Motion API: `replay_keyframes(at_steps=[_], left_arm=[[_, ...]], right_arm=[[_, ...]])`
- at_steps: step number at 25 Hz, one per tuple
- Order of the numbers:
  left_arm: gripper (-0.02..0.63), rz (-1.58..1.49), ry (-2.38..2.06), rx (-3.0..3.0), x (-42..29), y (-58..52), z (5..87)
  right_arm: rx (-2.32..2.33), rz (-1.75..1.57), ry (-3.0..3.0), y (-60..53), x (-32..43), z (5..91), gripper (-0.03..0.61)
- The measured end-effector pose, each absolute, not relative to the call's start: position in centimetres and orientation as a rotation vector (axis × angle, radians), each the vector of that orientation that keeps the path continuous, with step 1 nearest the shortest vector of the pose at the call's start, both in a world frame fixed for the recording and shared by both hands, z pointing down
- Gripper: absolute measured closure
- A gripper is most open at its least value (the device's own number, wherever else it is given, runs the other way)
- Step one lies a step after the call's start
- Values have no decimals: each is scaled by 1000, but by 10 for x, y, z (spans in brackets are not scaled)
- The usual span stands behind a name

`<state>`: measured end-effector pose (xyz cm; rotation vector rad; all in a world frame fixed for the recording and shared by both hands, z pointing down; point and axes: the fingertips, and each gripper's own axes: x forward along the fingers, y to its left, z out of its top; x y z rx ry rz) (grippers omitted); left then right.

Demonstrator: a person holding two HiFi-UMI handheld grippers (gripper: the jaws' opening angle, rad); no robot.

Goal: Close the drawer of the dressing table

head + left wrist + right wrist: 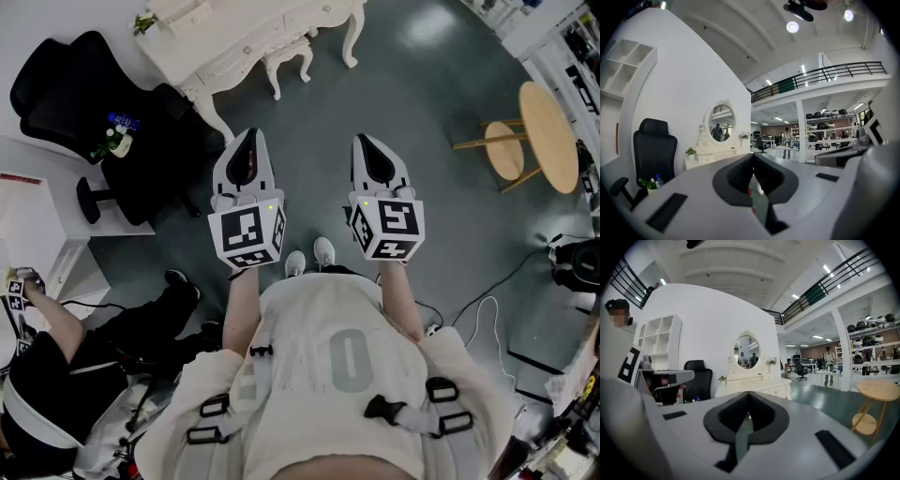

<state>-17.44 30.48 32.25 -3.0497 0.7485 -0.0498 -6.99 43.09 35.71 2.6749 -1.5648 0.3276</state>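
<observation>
The white dressing table (246, 42) is seen across a grey-green hall floor (422, 141), lengthwise along the wall (56, 19), fronting the left gripper (250, 141) and right gripper (367, 145), jaws clenched empty.

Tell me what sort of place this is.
Probably a large open lab hall with a staged bedroom corner: white dressing table and oval mirror, a mezzanine railing, storage racks behind.
</observation>
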Motion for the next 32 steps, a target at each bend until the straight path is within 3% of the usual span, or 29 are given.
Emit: replay_keyframes(at_steps=[32], left_arm=[[595, 46, 732, -3048, -85, 298, 320]], right_arm=[[2749, 346, -1695, 432, 26, 363, 571]])
